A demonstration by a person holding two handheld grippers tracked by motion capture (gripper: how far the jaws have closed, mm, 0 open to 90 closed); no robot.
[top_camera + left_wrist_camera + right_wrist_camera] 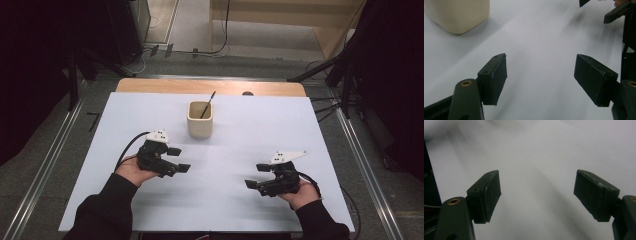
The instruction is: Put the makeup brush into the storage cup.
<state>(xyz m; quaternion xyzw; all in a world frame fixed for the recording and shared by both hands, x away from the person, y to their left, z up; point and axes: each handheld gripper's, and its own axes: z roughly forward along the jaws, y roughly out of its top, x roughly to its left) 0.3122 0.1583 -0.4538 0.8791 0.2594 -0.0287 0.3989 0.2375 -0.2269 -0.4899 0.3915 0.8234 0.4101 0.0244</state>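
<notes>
Both jaws gape wide and empty: the left hand-held gripper (pixel 178 159) hovers low over the white bench (pixel 100 165), nearest the cream square ceramic cup (pixel 200 120) at centre-back. A thin black stick (pixel 208 104) leans inside. The right hand-held gripper (pixel 258 176) waits well apart, probably on standby.

No text, label, brand, number or sign can be read here. The cream cup (pixel 200 119) is plain on its sides. The white surface (pixel 235 200) bears no print or marking.
</notes>
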